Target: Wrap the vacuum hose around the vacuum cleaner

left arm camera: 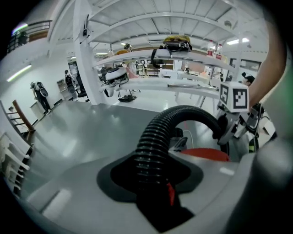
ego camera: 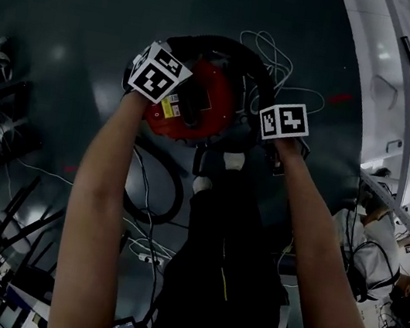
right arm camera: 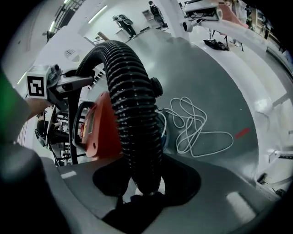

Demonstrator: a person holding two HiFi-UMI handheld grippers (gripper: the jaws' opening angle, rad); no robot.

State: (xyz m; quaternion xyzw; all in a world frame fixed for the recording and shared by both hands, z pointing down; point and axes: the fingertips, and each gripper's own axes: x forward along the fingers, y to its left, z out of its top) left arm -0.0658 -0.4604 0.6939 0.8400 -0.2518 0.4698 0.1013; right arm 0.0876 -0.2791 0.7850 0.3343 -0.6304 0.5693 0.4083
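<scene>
Head view looks steeply down; both gripper views share the hose (left arm camera: 153, 141) (right arm camera: 132, 114).

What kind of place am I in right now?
Probably a large indoor workshop or lab hall: white roof trusses overhead, long white workbenches loaded with equipment, and a wide smooth grey floor.

Ribbed blk plastic hose (right arm camera: 132, 105), glossy red vac (right arm camera: 98, 130)

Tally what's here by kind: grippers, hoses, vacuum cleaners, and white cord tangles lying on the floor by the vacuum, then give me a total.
Grippers: 2, the left gripper and the right gripper
Black hose: 1
Red vacuum cleaner: 1
White cord tangle: 1
Total: 5
</scene>
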